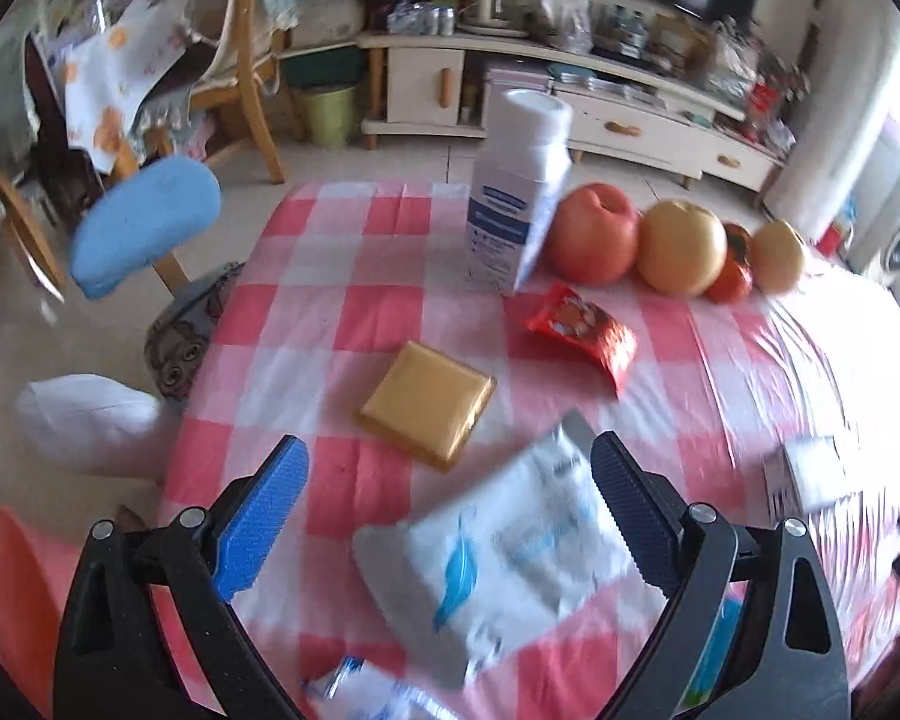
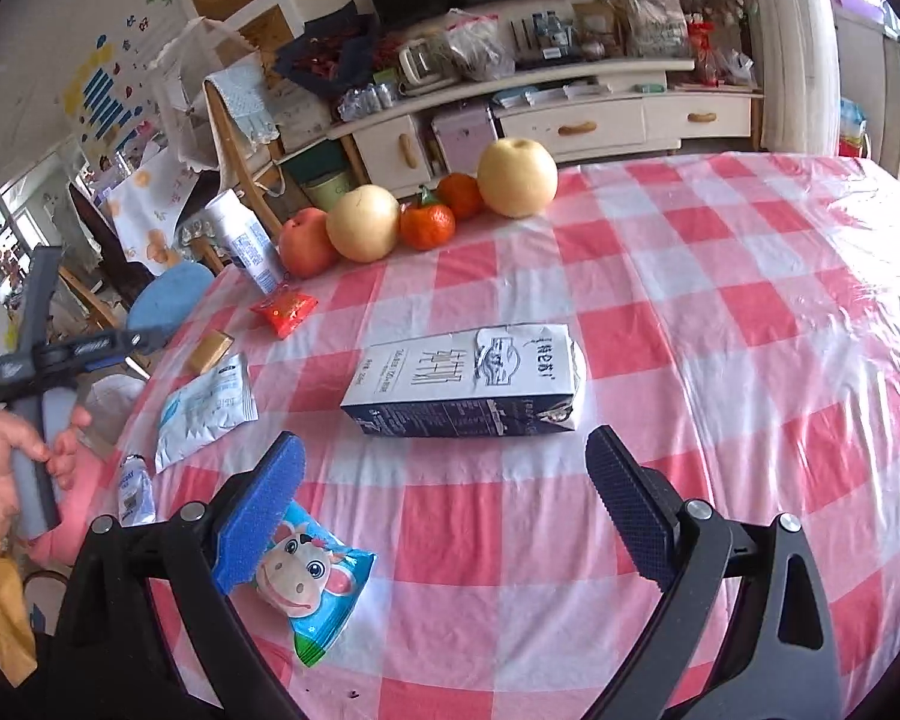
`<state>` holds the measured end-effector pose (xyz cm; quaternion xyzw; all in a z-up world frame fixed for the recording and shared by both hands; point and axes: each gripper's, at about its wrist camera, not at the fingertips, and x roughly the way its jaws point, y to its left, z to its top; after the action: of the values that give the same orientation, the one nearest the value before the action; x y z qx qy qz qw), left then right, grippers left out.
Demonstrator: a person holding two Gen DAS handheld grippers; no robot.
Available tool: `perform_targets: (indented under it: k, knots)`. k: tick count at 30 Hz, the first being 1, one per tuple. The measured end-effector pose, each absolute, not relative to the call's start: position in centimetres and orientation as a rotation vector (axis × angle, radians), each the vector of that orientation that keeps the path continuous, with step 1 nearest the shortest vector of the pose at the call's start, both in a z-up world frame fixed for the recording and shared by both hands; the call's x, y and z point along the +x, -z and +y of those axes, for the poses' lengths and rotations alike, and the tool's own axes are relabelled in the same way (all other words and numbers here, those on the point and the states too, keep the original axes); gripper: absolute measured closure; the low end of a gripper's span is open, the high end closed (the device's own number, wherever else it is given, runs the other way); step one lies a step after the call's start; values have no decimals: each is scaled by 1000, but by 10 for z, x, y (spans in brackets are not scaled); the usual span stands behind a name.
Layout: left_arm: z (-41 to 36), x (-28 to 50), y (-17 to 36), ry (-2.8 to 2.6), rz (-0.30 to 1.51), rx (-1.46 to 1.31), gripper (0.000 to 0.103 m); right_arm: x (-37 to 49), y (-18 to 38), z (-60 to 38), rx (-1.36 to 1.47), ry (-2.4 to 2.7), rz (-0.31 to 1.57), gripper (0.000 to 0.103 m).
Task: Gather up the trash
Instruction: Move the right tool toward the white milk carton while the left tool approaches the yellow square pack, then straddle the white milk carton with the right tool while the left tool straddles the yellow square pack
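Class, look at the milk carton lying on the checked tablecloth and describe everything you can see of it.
The milk carton is a rectangular box that looks like coated card, white on its upper face with dark print and a small blue-and-white picture, and dark blue along the near side with fine white text. It lies flat on its side on the pink and white checked tablecloth, long axis running left to right. Its right end is crumpled and bulging. Nothing else touches it; the right gripper sits just short of it, jaws open.
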<state>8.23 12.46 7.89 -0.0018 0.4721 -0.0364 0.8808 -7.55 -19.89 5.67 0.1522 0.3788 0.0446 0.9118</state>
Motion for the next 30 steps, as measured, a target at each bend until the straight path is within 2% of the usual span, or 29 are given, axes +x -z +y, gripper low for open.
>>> perform_targets:
  k: [14,18,30]
  knots:
    - [113,123,-38,133,1011,172,9,-39,-43,-189,191,-130,829,8]
    - [109,126,-25,145,1053,200,26,-23,-34,-194,167,-115,849,8]
    - [81,114,-23,269,1060,220,31,-10,-23,-174,177,-280,913,8]
